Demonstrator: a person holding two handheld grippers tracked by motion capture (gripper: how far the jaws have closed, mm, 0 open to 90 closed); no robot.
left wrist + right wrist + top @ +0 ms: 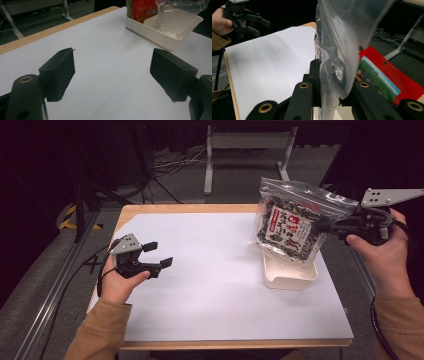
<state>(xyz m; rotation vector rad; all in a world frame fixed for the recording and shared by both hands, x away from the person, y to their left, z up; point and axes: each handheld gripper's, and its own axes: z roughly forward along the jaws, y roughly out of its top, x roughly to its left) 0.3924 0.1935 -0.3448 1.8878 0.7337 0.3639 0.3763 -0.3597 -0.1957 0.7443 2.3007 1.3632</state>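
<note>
Clamping bag (pixel 292 227) at side edge, right gripper (pixel 334 226) holds it upright, bottom in white tray (pixel 290 276) at table's right. Left gripper (pixel 158 255) hovers over white sheet (pixel 210 270), jaws apart, empty, well apart from tray.

Glossy clear plastic snack bag (pixel 292 222), crinkly; matt white plastic tray (pixel 290 273); smooth white paper sheet (pixel 215 285) on wood-edged table (pixel 185 208); matt black plastic left tool (pixel 159 255).

Room was dim, the white desk (pixel 215 285) glowed brightest (overhead light); close fingers (pixel 58 73) blurred, soft shadows.
</note>
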